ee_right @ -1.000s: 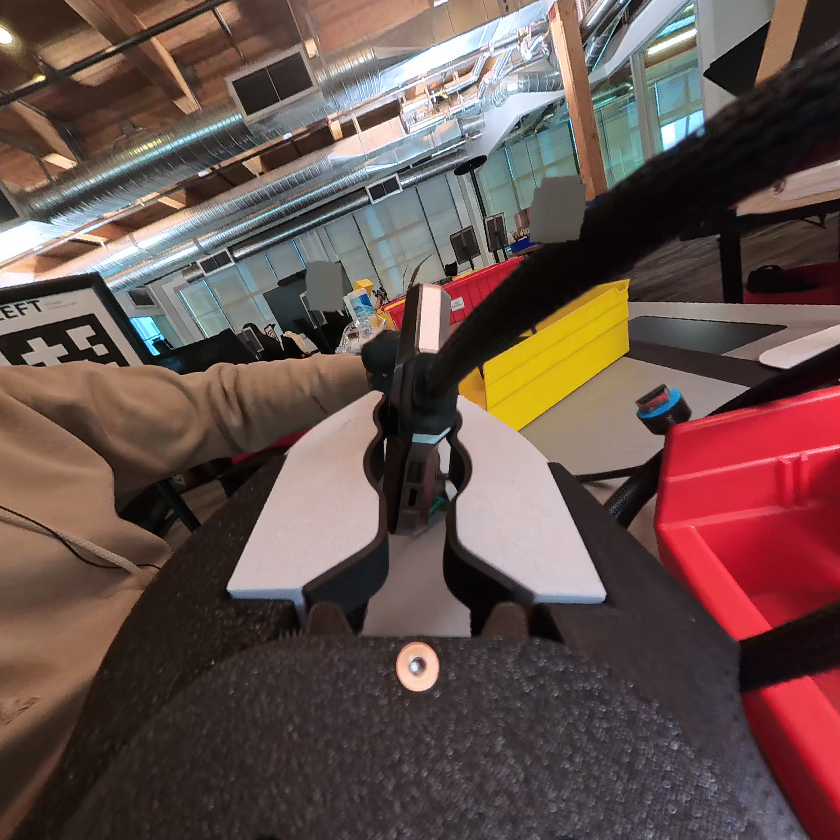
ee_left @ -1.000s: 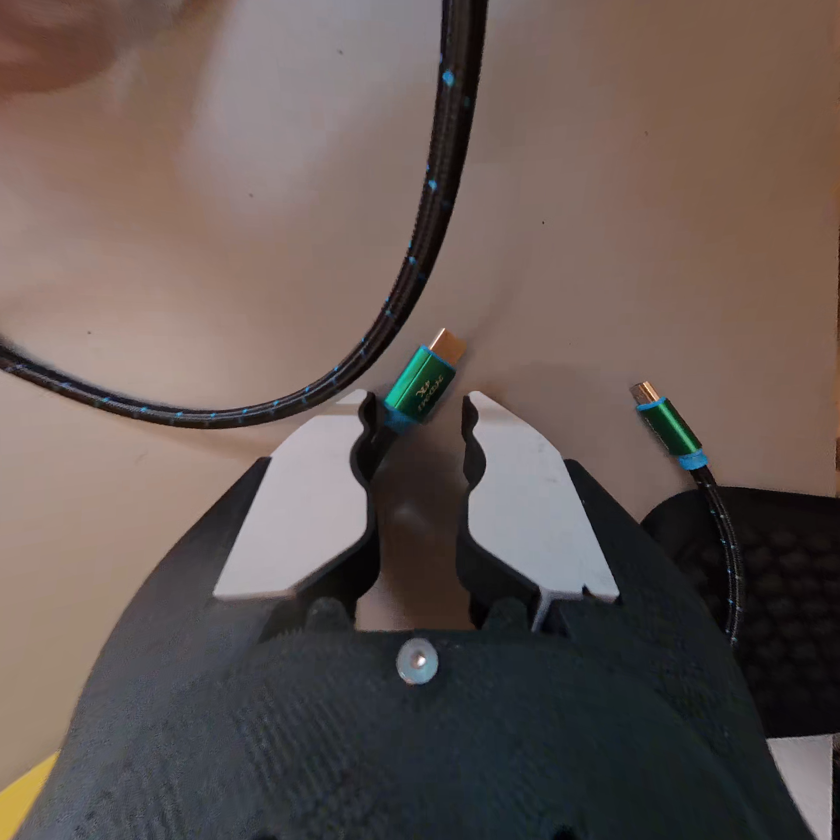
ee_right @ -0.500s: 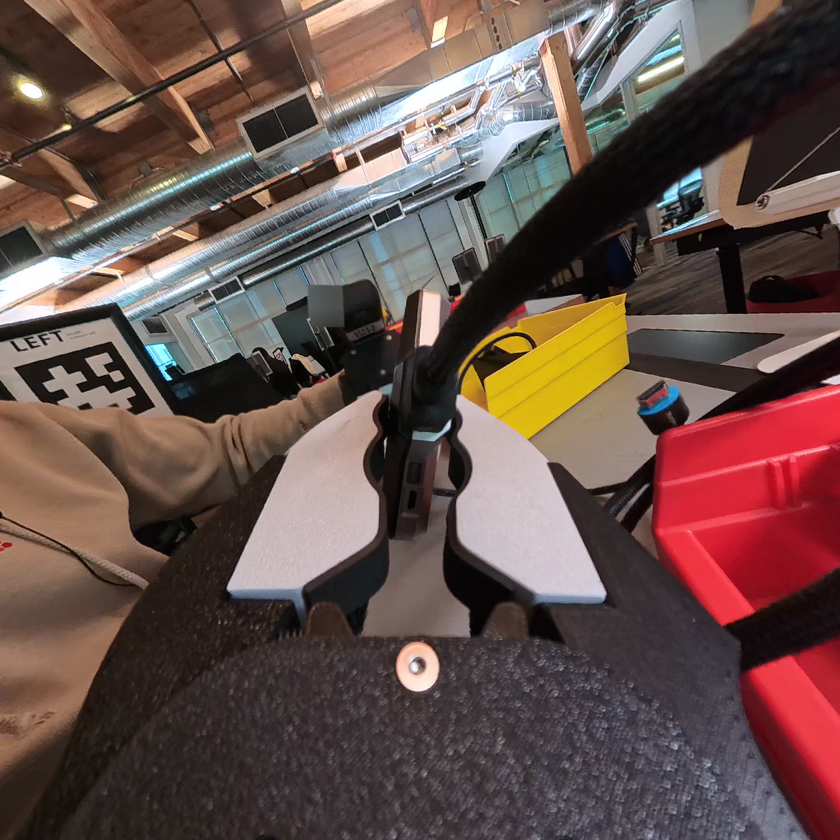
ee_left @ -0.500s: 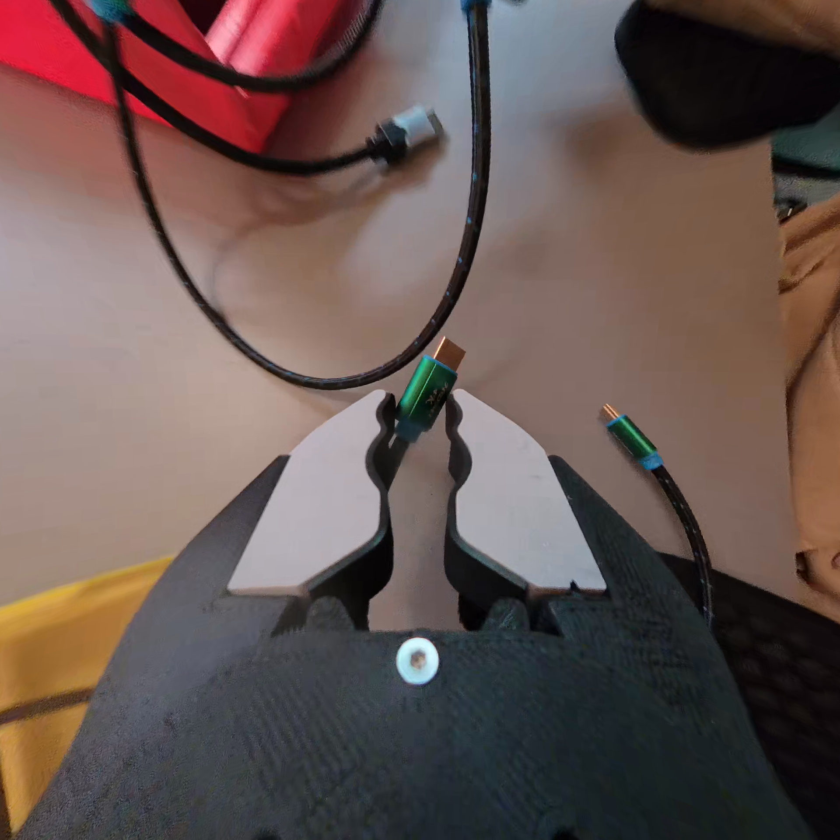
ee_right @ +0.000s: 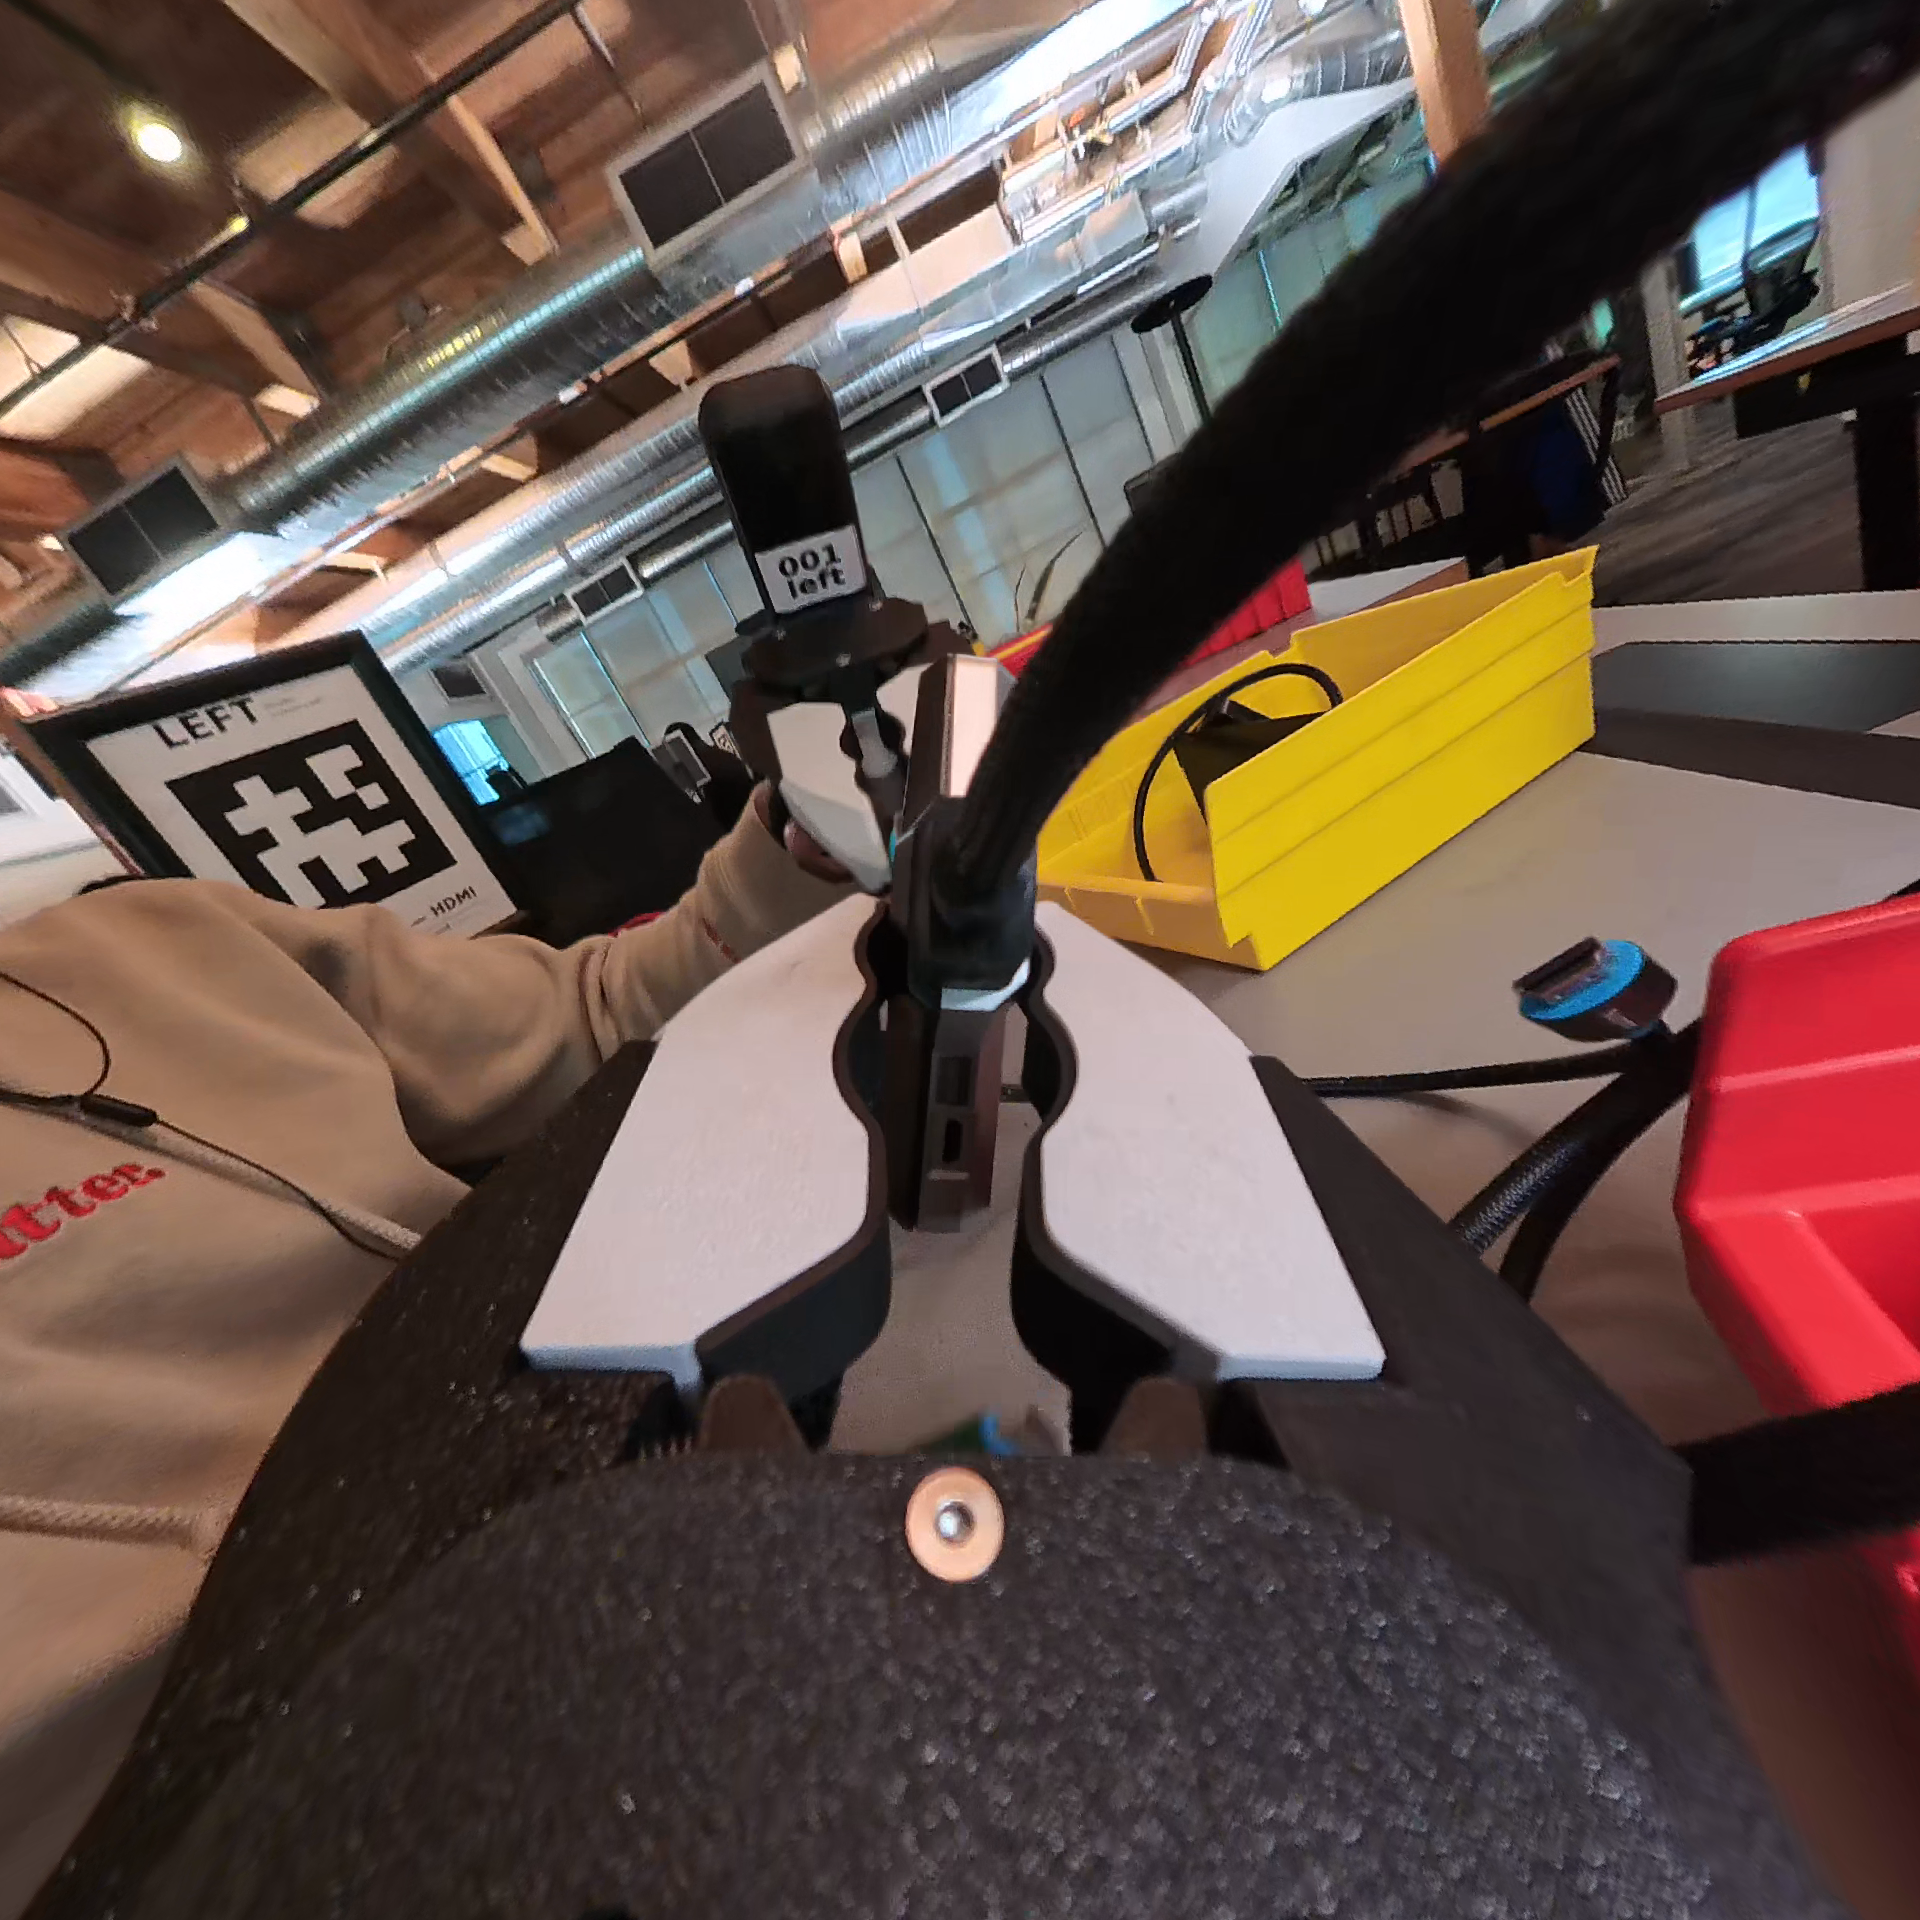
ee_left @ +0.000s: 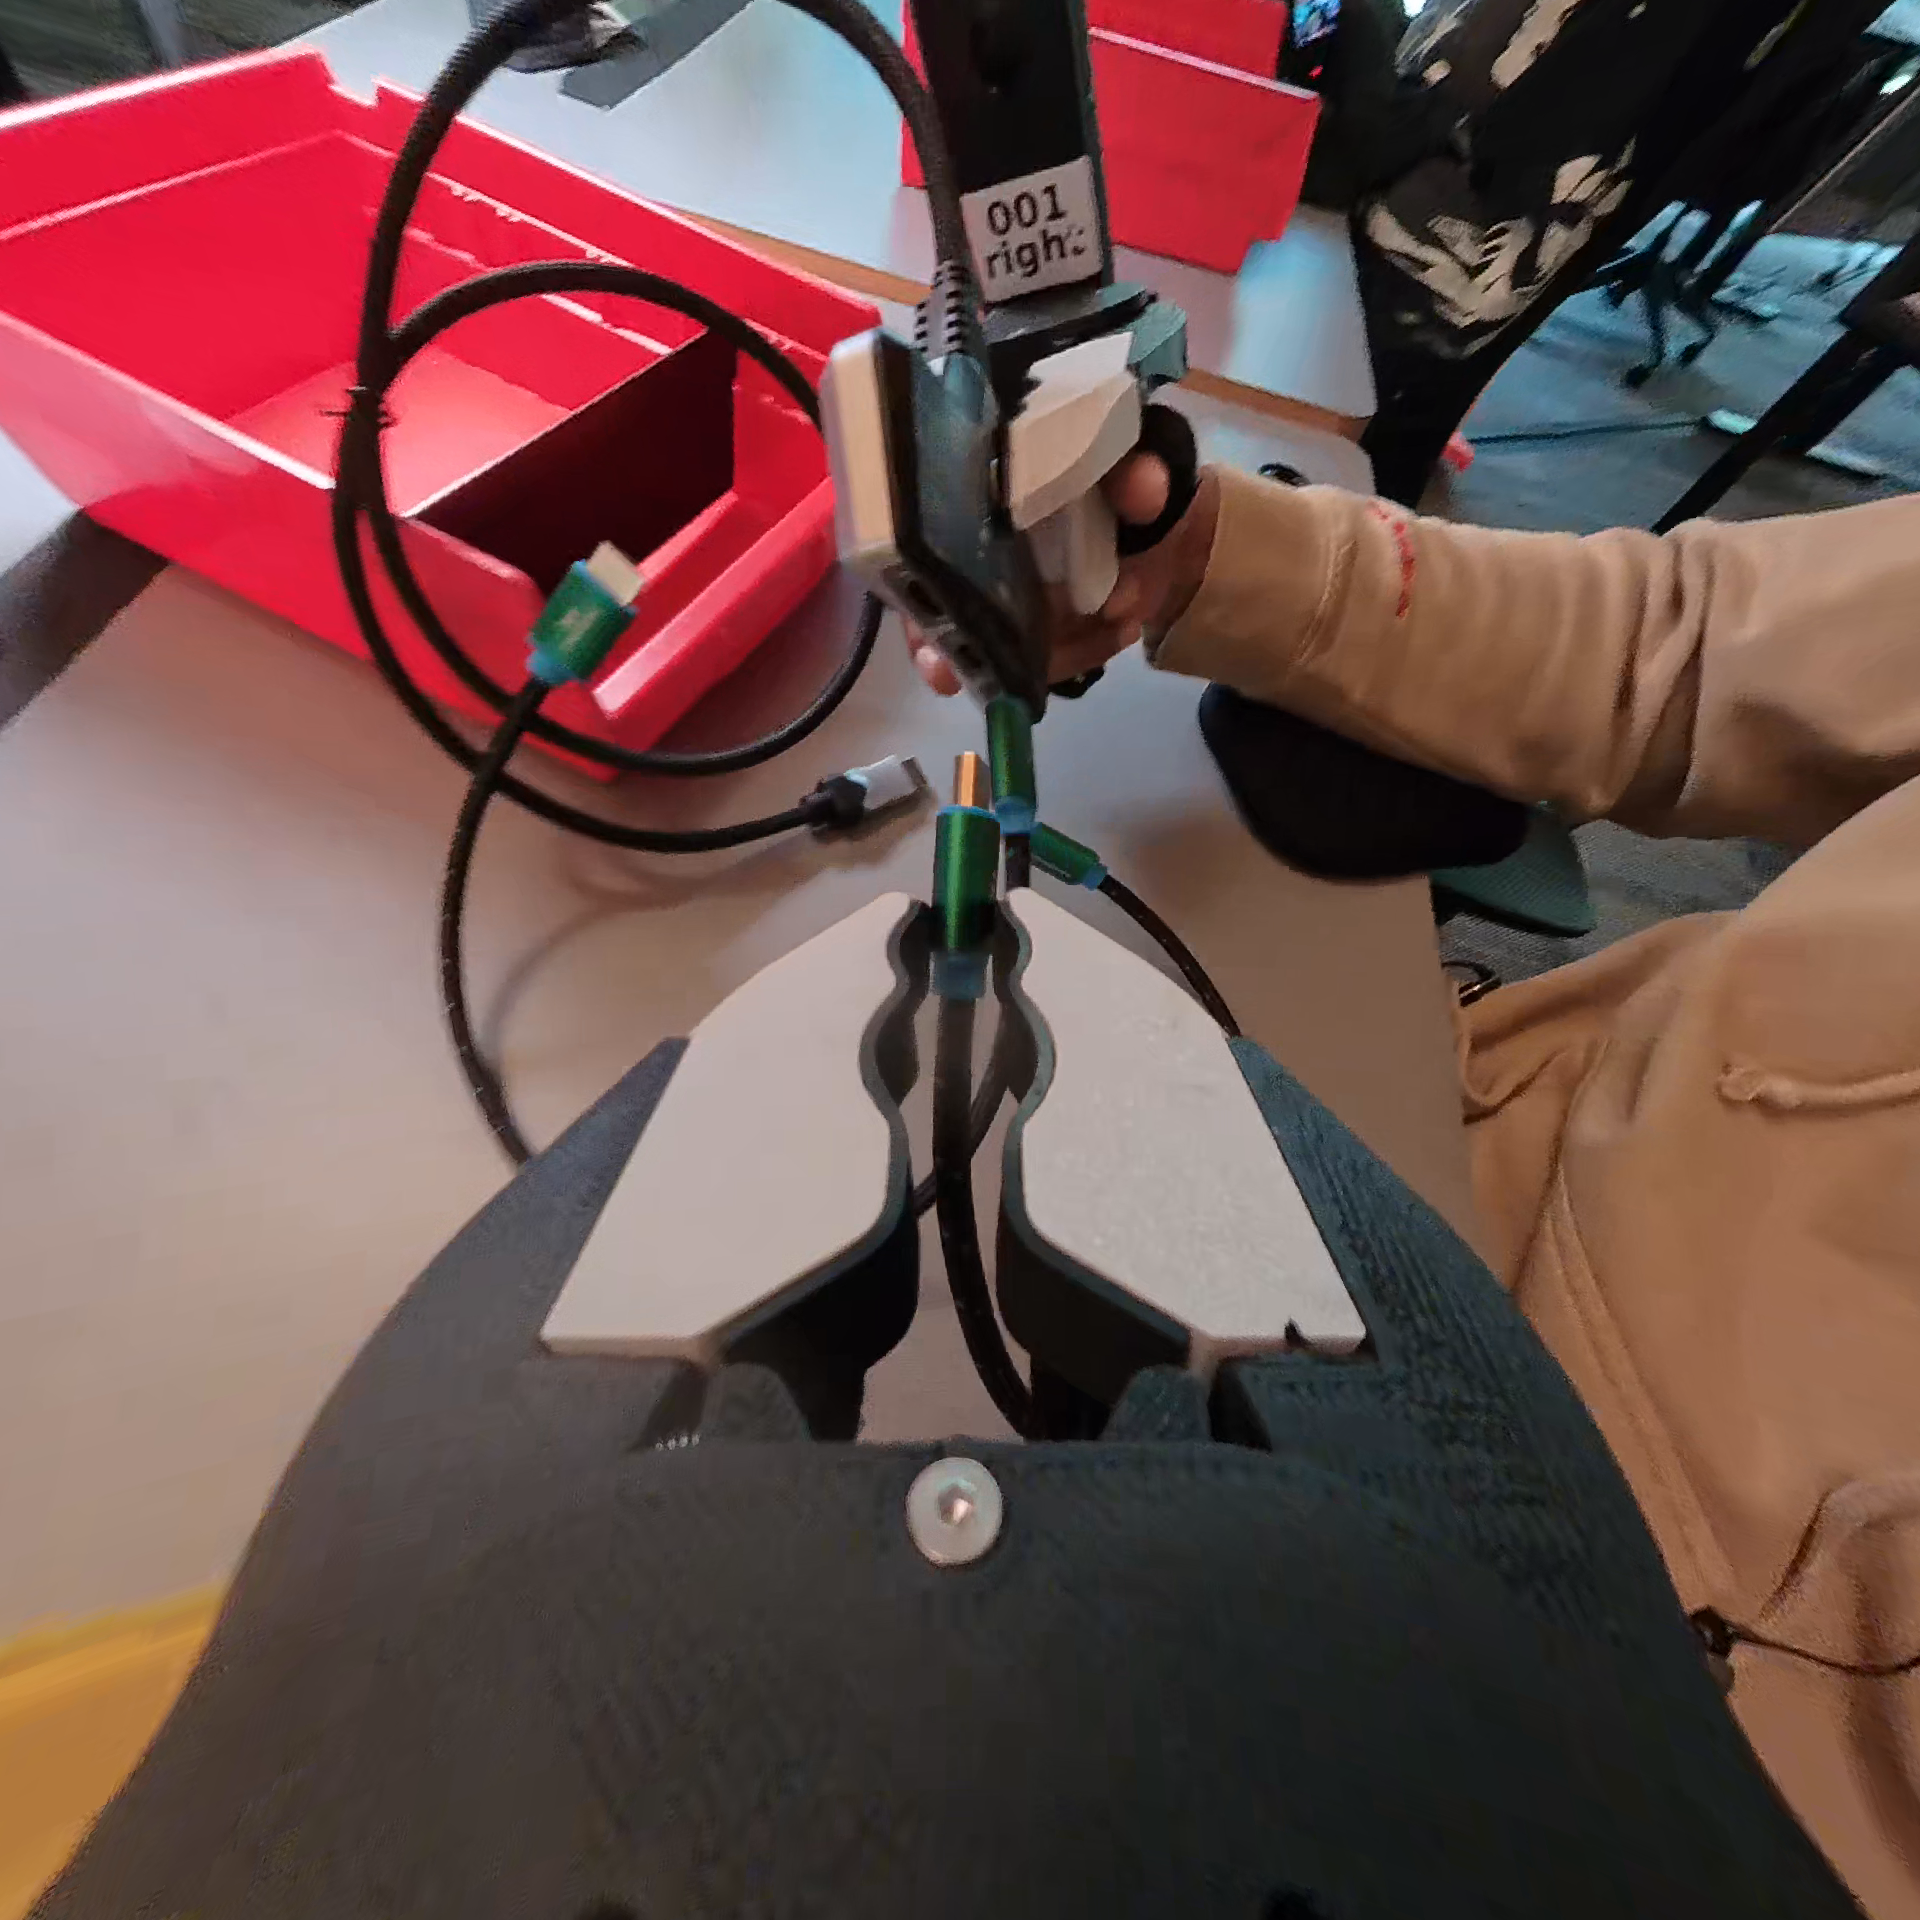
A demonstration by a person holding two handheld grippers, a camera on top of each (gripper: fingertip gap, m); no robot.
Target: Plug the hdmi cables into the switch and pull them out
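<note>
left wrist view — left hand-held gripper [ee_left: 961,940] clenched on a green metal HDMI plug [ee_left: 964,873], gold tip up, just below the grey switch box [ee_left: 904,488]; red plastic bin [ee_left: 436,436] and loose braided cables [ee_left: 623,810] on the beige counter [ee_left: 208,987] | right wrist view — right hand-held gripper [ee_right: 951,997] grasps the switch box edge-on; thick black braided cable [ee_right: 1247,499] crosses in front; yellow plastic bin [ee_right: 1382,748] behind

A white sticker [ee_left: 1029,234] with printed digits and a short word is seen on the black handle of the right tool [ee_left: 992,665]. A like sticker [ee_right: 810,575] is borne by the handle of the left tool [ee_right: 871,868]. Print is carried above and below a black-and-white square pattern on a framed board [ee_right: 301,790]. Red lettering [ee_right: 78,1210] is stitched on a beige sweatshirt. A faint mark on a green plug [ee_left: 577,621] cannot be read.
</note>
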